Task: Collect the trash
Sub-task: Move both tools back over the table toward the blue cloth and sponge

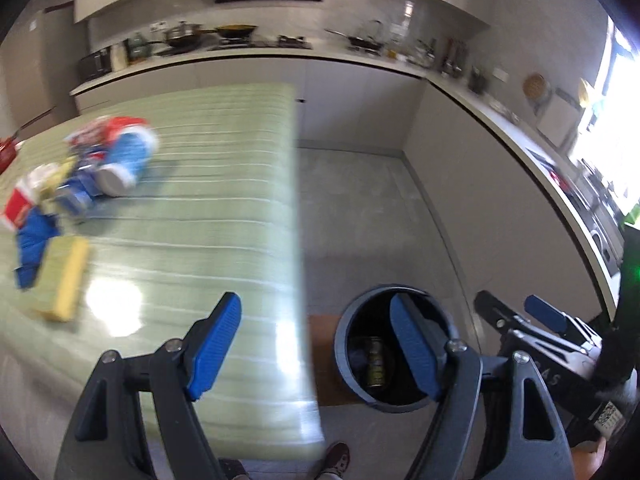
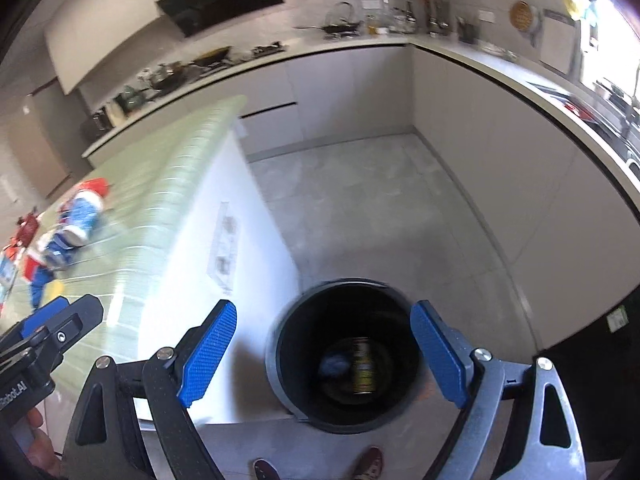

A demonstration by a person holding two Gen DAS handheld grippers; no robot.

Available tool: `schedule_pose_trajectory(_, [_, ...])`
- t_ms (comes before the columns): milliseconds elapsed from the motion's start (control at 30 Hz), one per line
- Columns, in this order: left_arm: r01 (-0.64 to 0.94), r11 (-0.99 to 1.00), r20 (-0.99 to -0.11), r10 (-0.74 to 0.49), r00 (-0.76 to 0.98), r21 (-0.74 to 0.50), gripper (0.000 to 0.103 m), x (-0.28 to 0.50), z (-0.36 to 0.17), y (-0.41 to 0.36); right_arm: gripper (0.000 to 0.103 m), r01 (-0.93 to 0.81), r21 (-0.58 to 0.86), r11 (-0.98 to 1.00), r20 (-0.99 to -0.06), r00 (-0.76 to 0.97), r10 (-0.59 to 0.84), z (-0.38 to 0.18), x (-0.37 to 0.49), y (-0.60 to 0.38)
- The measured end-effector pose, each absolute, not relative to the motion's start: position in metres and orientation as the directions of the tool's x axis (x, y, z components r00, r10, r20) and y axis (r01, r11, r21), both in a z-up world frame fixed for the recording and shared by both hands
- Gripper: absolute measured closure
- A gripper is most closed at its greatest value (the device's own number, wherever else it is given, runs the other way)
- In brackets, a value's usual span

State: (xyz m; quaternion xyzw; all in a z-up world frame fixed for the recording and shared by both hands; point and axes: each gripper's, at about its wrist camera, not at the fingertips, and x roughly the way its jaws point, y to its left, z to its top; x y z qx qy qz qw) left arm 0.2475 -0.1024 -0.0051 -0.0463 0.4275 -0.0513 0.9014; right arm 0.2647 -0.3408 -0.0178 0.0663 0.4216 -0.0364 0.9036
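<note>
A pile of red, blue and white trash (image 1: pixel 84 168) lies blurred at the far left of the green striped table (image 1: pixel 208 208), with a yellow sponge (image 1: pixel 70 284) beside it. The pile also shows in the right wrist view (image 2: pixel 76 224). A dark round bin (image 2: pixel 344 356) stands on the floor right of the table and holds a can (image 2: pixel 362 366); the bin also shows in the left wrist view (image 1: pixel 352 344). My left gripper (image 1: pixel 316 348) is open and empty over the table's right edge. My right gripper (image 2: pixel 324 356) is open and empty above the bin.
A kitchen counter (image 1: pixel 460 92) with pans and utensils runs along the back and right walls. Grey floor (image 2: pixel 380 220) lies between table and cabinets. The person's shoes (image 2: pixel 368 464) stand near the bin. A red object (image 1: pixel 6 152) sits at the table's far left.
</note>
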Motion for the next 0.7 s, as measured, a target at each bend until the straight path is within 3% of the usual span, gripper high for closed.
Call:
schedule_pose_trajectory(333, [-0.078,0.994,-0.751,-0.008,0.660,-0.080,0.025,0.230,-0.007,0.056,0.013,0.037,0.082,0.996,-0.742,0.669,0.036,-0.017,0.263,-0.169])
schedule_pose_trajectory(700, [-0.226,0.974,-0.757,0.122,0.642,-0.034,0.025,0.238,-0.024,0.163,0.013,-0.119,0.059,0.991,-0.745,0.655,0.123,-0.023,0.282,-0.038])
